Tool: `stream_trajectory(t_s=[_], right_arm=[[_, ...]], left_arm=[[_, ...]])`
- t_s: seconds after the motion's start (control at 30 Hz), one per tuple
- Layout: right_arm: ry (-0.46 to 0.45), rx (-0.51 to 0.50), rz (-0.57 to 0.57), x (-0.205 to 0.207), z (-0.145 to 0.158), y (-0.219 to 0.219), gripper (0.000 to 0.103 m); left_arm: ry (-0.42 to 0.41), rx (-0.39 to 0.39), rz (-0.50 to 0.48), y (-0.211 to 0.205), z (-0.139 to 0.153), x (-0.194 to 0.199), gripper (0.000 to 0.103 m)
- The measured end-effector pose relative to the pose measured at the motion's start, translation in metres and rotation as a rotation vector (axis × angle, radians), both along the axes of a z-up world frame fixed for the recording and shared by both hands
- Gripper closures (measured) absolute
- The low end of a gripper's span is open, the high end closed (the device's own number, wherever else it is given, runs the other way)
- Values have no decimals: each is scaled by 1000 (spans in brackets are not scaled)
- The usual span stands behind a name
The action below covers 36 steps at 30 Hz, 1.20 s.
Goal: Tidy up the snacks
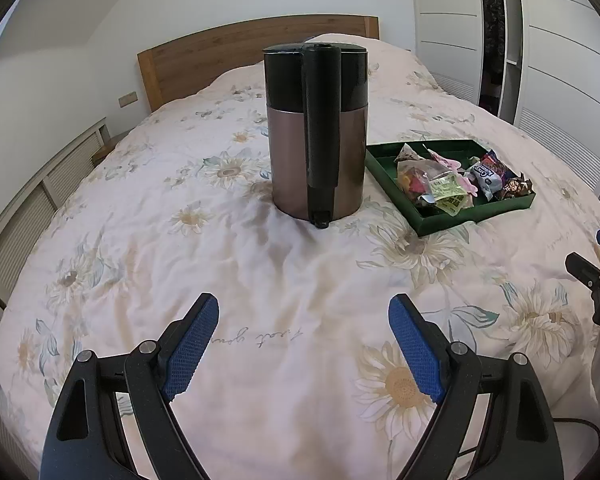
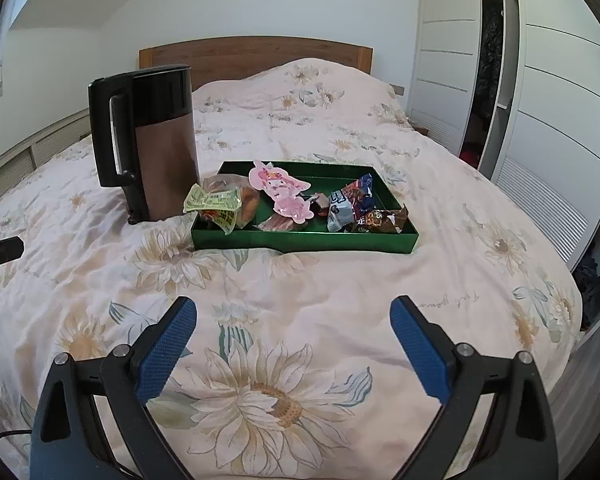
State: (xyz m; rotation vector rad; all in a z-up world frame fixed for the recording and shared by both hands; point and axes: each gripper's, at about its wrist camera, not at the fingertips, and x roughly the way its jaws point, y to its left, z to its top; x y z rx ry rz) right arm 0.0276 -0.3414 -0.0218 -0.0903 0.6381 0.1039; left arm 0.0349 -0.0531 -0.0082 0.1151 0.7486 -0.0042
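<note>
A green tray (image 2: 300, 241) lies on the bed and holds several snack packets: a yellow-green packet (image 2: 214, 202), a pink cartoon packet (image 2: 284, 192), a blue-white packet (image 2: 346, 202) and a brown packet (image 2: 384, 218). The tray also shows in the left wrist view (image 1: 476, 214), right of the kettle. My right gripper (image 2: 294, 312) is open and empty, above the bedspread in front of the tray. My left gripper (image 1: 304, 312) is open and empty, in front of the kettle.
A brown and black kettle (image 1: 318, 136) stands upright on the flowered bedspread, just left of the tray (image 2: 152, 140). A wooden headboard (image 2: 256, 54) is behind. White wardrobes (image 2: 540, 100) line the right side. The other gripper shows at each view's edge.
</note>
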Motion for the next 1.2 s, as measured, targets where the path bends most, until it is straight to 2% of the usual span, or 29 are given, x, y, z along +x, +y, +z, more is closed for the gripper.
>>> stream_trajectory(t_s=[1.2], right_arm=[[-90, 13, 6, -11, 27, 0, 0]], left_arm=[[-73, -3, -12, -5, 24, -13, 20]])
